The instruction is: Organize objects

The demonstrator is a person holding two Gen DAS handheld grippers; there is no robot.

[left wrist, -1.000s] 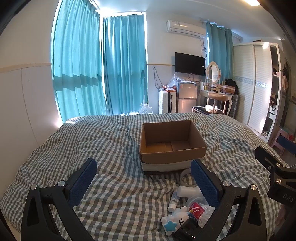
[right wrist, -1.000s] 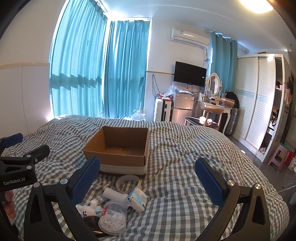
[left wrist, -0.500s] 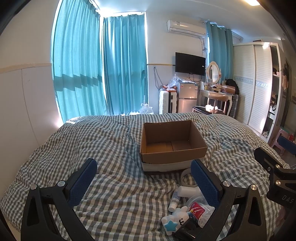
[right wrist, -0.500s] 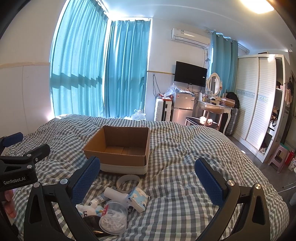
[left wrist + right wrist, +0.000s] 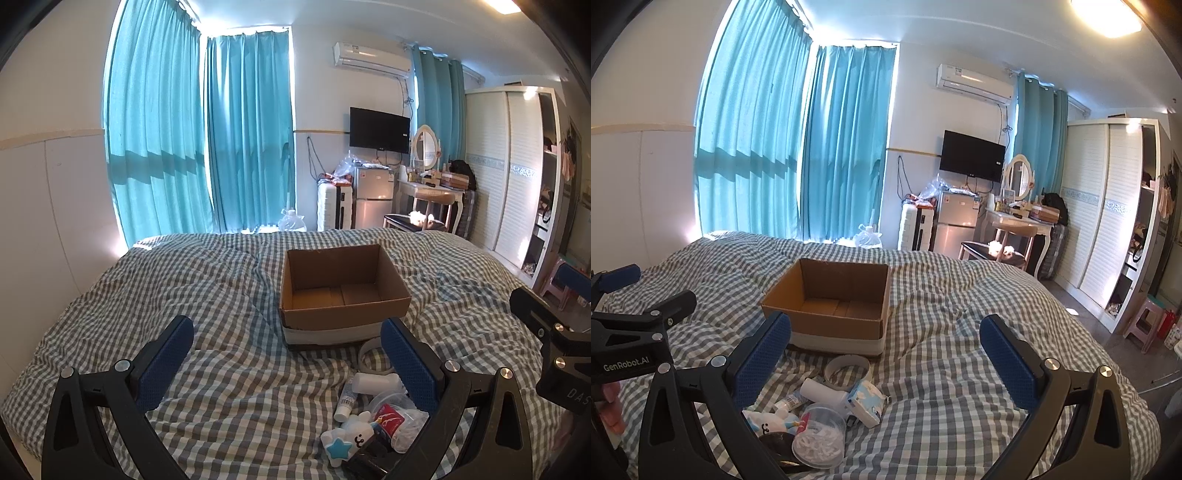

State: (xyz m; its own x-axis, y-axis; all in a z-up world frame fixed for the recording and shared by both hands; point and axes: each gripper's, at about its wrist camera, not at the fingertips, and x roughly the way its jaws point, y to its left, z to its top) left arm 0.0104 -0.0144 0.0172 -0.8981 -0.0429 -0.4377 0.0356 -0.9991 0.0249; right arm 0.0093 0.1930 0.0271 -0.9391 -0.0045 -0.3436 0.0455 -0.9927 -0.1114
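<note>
Almost nothing is changed from the pictures of a second ago: both views are held at nearly the same framing, the heap of small things is undisturbed, and no item is carried. From this it is judged that the sorting is not yet begun and that a first pick is only being lined up.

The left gripper (image 5: 286, 352) is seen with its jaws spread wide and empty above the checked bed (image 5: 147, 295); the right gripper (image 5: 884, 349) is likewise held wide apart with nothing between its blue pads.

One cardboard box (image 5: 831, 306) is counted, standing upright on the bed with its floor bare, so no object is yet stowed. Just in front of it the things to be organized lie in one loose cluster:

- one tape ring (image 5: 847, 369), nearest the box
- one white cylinder (image 5: 822, 393) lying on its side
- one blue-and-white packet (image 5: 866, 400) touching the cylinder's end
- one small tube (image 5: 347, 397)
- one clear round tub (image 5: 819, 435) with white pieces inside
- one white plush toy with a blue star (image 5: 347, 439)
- one red-labelled item (image 5: 388, 424), partly hidden
- one dark object (image 5: 775, 441) at the near edge, too hidden to name

Two grippers, one box and about eight loose items are thus counted.
</note>
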